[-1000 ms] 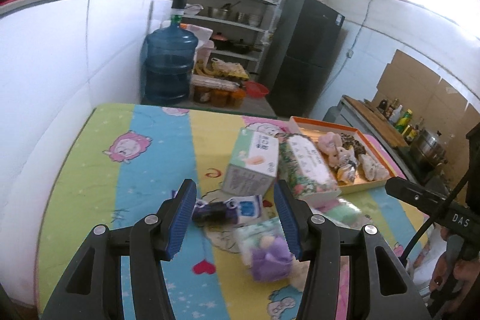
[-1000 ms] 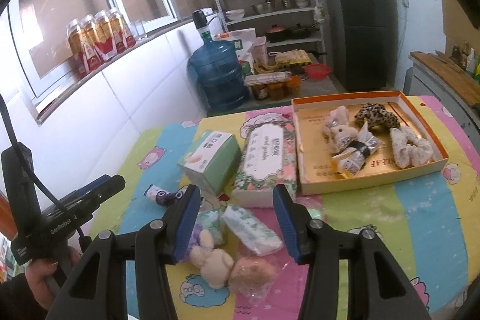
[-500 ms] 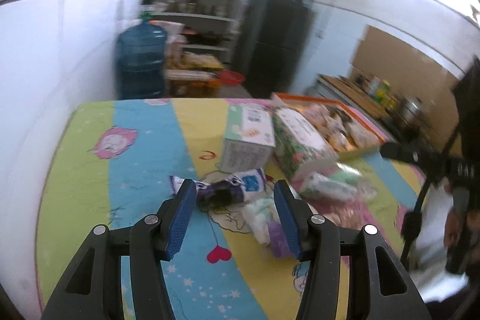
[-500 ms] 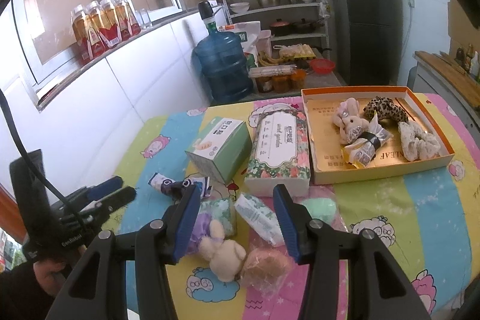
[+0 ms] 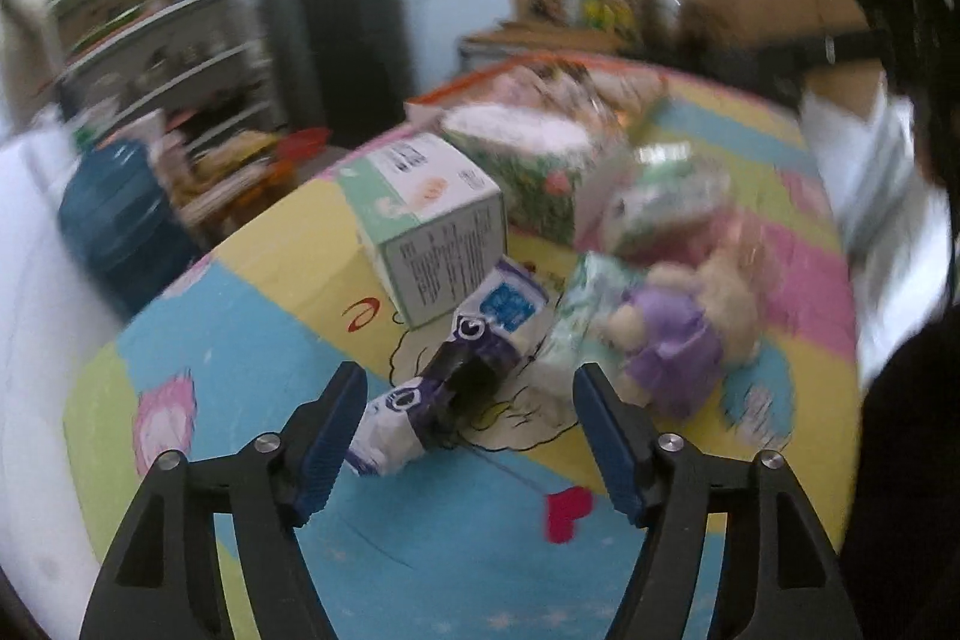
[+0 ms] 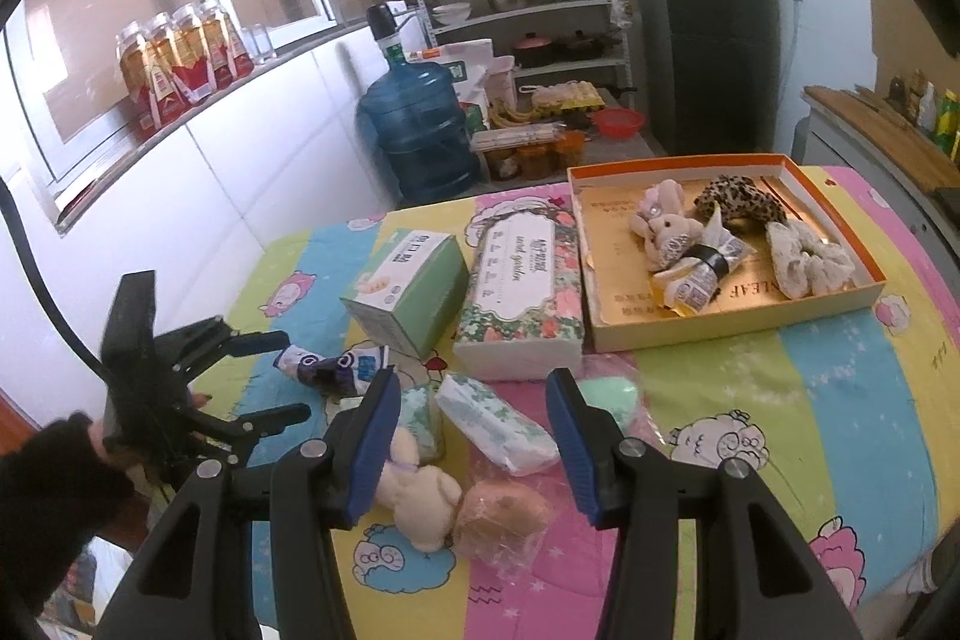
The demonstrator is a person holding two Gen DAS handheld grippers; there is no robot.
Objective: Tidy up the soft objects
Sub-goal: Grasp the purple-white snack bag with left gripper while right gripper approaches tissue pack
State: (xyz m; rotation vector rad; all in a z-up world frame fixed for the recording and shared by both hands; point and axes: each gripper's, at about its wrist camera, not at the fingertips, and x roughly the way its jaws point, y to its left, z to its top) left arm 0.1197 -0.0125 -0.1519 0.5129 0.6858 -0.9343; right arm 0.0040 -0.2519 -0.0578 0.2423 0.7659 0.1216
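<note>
Two grippers are in view over the striped cartoon cloth [image 6: 750, 388]. Your left gripper [image 5: 468, 421] has its jaws opening, wide apart, with nothing pressed by either pad. The purple-and-white wrapped pack [image 5: 456, 370] lies on the cloth ahead of and between the left fingers [image 5: 327, 436], nearer the left-hand one. Its long axis runs diagonally: the near end sits just beside the left-hand fingertip, and the far end points up and to the right, toward the green-and-white box [image 5: 429, 220]. A dark band crosses its middle. In the right wrist view, the same pack [image 6: 333, 370] lies with its long axis roughly across the picture, between the two tips of your left gripper [image 6: 282, 376], which reach in from the left with your dark sleeve [image 6: 54, 490] behind them.

Your right gripper [image 6: 474, 436] stands part open, its pads touching nothing. Between and just beyond its fingers lies a green-patterned tissue pack [image 6: 495, 424], long axis slanting from upper left to lower right. A cream plush toy [image 6: 420, 496] lies near the left-hand finger, and a clear-wrapped round item [image 6: 501, 517] lies just beside it.

Beyond the fingers, the floral box [image 6: 522, 292] points away from you. To its right, the orange tray [image 6: 732, 316] holds several soft items.
</note>
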